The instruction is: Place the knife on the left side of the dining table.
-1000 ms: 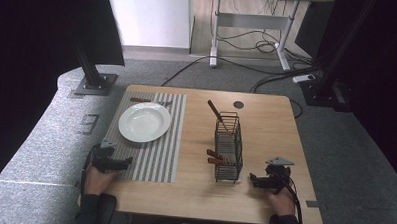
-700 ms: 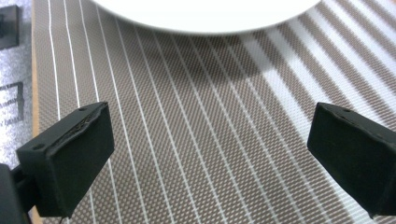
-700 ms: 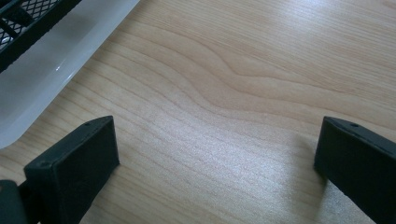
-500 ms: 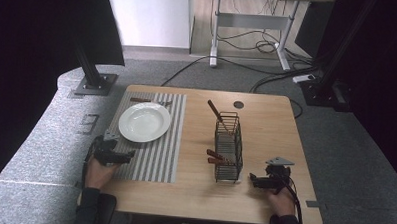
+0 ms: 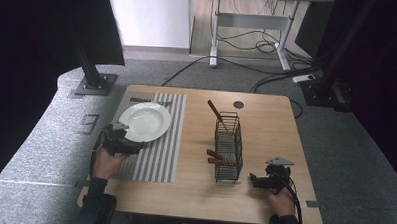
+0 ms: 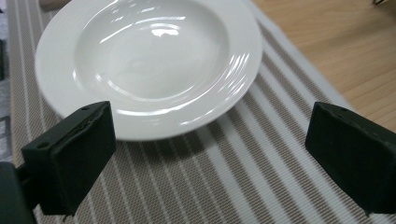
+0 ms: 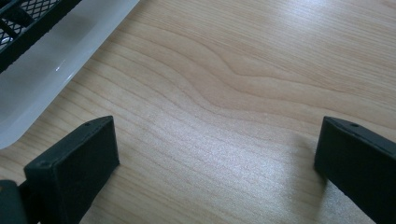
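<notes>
A white deep plate (image 5: pixel 145 121) (image 6: pixel 149 60) rests on a grey striped placemat (image 5: pixel 157 150) (image 6: pixel 224 177). My left gripper (image 5: pixel 130 145) (image 6: pixel 210 158) hovers over the mat at the plate's near left rim, jaws wide open with nothing between them. A black wire basket (image 5: pixel 229 145) on a clear tray (image 7: pixel 51 70) holds several wooden-handled utensils (image 5: pixel 216 157). My right gripper (image 5: pixel 256 182) (image 7: pixel 215 172) sits low on the bare wood just right of the basket, jaws open and empty.
A wooden-handled utensil (image 5: pixel 142 100) lies on the mat behind the plate. A round cable hole (image 5: pixel 238 104) sits at the table's far side. Black stands (image 5: pixel 93 81) and cables (image 5: pixel 249 43) are on the floor beyond the table (image 5: pixel 271 124).
My left gripper has moved forward and to the right, from the table's left edge onto the mat up to the plate's rim. The right gripper has stayed put.
</notes>
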A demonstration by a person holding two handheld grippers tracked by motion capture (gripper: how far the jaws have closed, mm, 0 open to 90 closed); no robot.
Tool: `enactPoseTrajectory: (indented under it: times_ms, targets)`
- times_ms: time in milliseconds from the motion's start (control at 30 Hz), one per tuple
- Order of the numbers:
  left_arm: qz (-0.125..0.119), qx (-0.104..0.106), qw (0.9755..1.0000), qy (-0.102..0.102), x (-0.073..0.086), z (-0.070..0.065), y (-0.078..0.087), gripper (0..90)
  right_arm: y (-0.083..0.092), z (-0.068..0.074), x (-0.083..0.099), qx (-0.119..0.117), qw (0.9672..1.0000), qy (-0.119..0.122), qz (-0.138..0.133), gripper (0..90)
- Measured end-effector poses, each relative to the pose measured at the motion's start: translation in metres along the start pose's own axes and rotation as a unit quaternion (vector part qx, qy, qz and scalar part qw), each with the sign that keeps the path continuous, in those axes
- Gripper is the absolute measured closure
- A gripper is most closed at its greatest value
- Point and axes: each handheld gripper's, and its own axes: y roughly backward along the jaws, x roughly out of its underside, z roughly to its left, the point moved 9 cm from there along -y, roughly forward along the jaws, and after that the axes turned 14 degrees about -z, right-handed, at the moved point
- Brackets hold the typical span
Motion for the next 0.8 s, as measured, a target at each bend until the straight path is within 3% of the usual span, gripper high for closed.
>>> enactPoseTrajectory:
  times_ms: [800]
  targets:
    - [-0.018,0.051,0.9984,-0.015,-0.095,-0.068,-0.041,5.6,0.0,0.0,0.0,0.0,1.0,0.0,0.001,0.0]
